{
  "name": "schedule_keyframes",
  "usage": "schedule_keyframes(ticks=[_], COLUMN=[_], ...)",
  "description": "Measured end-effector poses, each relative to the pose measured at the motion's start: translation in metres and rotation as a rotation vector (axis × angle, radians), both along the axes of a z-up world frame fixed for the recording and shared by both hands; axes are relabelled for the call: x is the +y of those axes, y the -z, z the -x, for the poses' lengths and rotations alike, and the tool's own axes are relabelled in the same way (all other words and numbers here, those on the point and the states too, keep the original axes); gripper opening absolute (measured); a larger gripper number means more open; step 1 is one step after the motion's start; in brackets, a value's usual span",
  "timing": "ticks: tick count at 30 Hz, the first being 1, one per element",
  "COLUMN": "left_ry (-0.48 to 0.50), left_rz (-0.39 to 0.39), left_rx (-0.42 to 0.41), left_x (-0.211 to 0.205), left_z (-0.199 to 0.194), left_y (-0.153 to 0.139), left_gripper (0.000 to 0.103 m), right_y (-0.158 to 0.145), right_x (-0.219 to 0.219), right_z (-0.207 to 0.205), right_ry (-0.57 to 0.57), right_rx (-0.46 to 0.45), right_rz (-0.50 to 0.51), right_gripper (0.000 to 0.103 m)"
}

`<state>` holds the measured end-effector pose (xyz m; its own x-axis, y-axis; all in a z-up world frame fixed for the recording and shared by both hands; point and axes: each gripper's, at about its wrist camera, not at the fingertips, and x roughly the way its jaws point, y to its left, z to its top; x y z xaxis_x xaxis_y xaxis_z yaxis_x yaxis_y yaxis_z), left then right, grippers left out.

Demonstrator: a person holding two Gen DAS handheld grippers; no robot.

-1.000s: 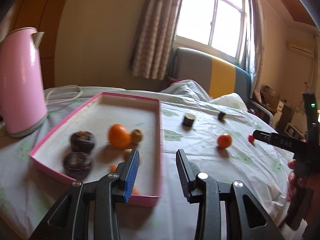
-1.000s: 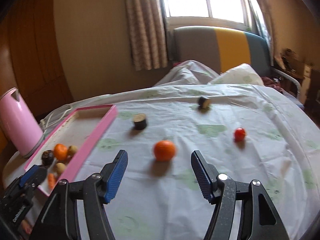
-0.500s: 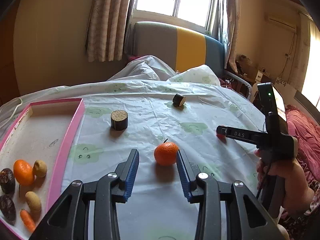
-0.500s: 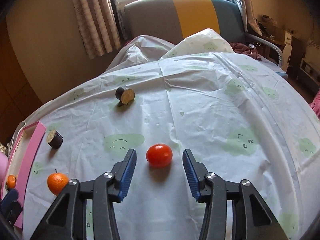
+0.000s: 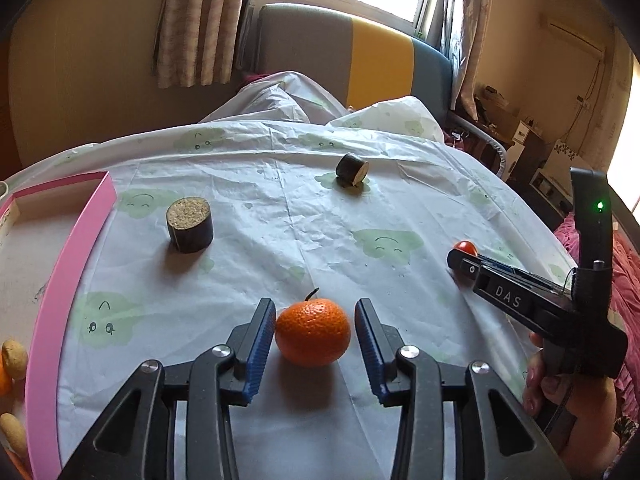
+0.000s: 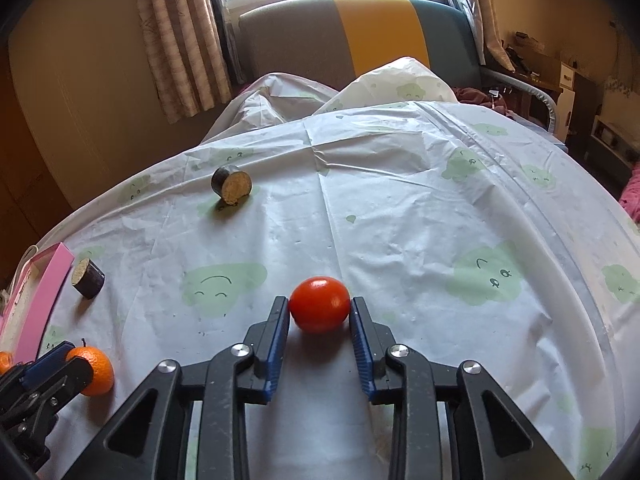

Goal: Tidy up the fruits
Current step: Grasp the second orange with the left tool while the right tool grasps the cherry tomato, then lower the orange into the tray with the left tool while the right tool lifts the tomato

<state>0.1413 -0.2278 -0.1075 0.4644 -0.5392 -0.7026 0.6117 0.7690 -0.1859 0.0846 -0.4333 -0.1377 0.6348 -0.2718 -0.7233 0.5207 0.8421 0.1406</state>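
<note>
On the white plastic cloth with green cloud faces (image 5: 280, 216), two fruits are bracketed for pickup. The left gripper (image 5: 315, 334) stands apart around the round orange mandarin (image 5: 312, 332), jaws not yet touching. The right gripper (image 6: 319, 312) has its jaws against the small red tomato (image 6: 319, 304); whether it is clamped cannot be told. The pink-rimmed tray (image 5: 76, 248) already holds some pieces at its edge. Two dark cut cylinders (image 5: 189, 224) remain on the cloth, so the task appears partly complete.
</note>
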Motion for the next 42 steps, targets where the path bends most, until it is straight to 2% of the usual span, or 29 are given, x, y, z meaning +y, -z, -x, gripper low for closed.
schedule_keyframes(ticks=[9,13,20,28,35,38,42], left_ry=[-0.039,-0.067,-0.127,-0.266,-0.399,-0.438,-0.456], left_rz=[0.043,0.097,0.144,0.178,0.192,0.138,0.128], left_rx=[-0.008,-0.021,-0.077,-0.089,-0.046,-0.042,-0.016], left_x=[0.019,0.048,0.108,0.185,0.235,0.241,0.254], left_z=[0.004,0.012,0.026,0.007,-0.037,-0.055,-0.075], left_y=[-0.001,-0.009,-0.03,-0.039,-0.039,-0.041,-0.036], left_gripper=[0.038,0.037,0.037,0.037,0.037,0.037,0.038], right_y=[-0.004,-0.012,-0.022,-0.033,-0.04,-0.04,-0.039], right_x=[0.004,0.014,0.031,0.057,0.108,0.131,0.157], right_z=[0.004,0.007,0.007,0.006,0.006,0.005,0.002], right_ry=[0.02,0.01,-0.027,-0.097,-0.197,-0.234,-0.28], right_rx=[-0.014,-0.04,-0.055,-0.038,-0.081,-0.104,-0.124], right_rz=[0.05,0.114,0.202,0.269,0.217,0.173,0.129], right_gripper=[0.031,0.031,0.031,0.031,0.031,0.031,0.031])
